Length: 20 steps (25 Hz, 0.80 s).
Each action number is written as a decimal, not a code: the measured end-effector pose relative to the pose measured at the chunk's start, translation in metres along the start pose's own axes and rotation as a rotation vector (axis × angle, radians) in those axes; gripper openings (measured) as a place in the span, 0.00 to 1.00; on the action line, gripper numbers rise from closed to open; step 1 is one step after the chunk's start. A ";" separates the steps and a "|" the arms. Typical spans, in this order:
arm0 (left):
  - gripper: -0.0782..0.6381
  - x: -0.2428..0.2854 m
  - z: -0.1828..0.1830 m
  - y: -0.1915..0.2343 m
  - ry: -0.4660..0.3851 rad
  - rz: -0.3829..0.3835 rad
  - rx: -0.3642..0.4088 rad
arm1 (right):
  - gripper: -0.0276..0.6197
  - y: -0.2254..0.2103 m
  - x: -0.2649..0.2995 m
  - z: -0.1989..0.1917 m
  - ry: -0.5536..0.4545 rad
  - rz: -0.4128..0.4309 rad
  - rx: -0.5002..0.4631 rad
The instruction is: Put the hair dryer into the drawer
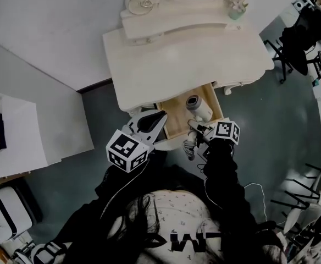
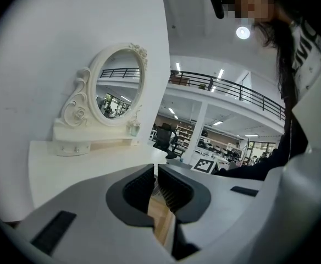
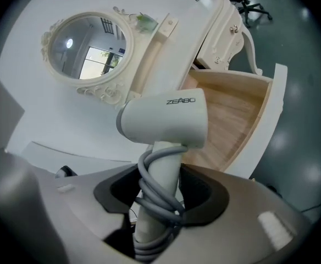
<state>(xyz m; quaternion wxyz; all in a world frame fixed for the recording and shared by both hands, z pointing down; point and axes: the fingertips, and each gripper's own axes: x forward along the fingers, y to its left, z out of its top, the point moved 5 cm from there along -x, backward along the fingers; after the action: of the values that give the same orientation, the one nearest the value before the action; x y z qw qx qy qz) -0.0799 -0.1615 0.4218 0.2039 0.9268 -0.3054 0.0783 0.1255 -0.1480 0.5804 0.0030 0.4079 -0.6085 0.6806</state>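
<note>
Currently gripping the hair dryer (image 3: 163,120) by its handle with the right claw (image 3: 160,194), both pads pressed against the handle and the grey cord (image 3: 149,183) wound around it. Holding the white body just beyond the claw tips, upright on its handle, above the pale wood of the open drawer (image 3: 243,114). From the head view, placing the dryer over the drawer's right half, near its front edge; cannot tell whether touching the wood or clear of it. Showing nothing in the left claw (image 2: 156,187), its jaws drawn almost together with only a thin slit between. Pointing that claw from just left of the drawer across the white tabletop (image 2: 67,158) toward the oval mirror (image 2: 119,87).
</note>
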 end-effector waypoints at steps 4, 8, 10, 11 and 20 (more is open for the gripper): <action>0.11 -0.004 0.006 0.020 -0.003 -0.014 0.001 | 0.37 -0.011 0.016 0.013 -0.038 -0.043 0.078; 0.11 -0.007 0.009 0.041 -0.002 -0.001 -0.004 | 0.37 -0.018 0.029 0.034 -0.117 -0.042 0.162; 0.11 -0.008 0.009 0.049 -0.004 0.013 -0.017 | 0.37 -0.020 0.036 0.041 -0.145 -0.045 0.205; 0.11 -0.008 0.009 0.052 -0.005 0.019 -0.021 | 0.37 -0.022 0.041 0.043 -0.153 -0.050 0.225; 0.11 -0.011 0.008 0.066 -0.019 0.085 -0.059 | 0.37 -0.045 0.042 0.066 -0.284 -0.089 0.396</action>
<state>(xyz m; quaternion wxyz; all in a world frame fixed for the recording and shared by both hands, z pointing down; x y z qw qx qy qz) -0.1281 -0.2078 0.4332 0.2248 0.9074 -0.3484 0.0692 0.1570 -0.2117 0.6361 -0.1326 0.5186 -0.4391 0.7215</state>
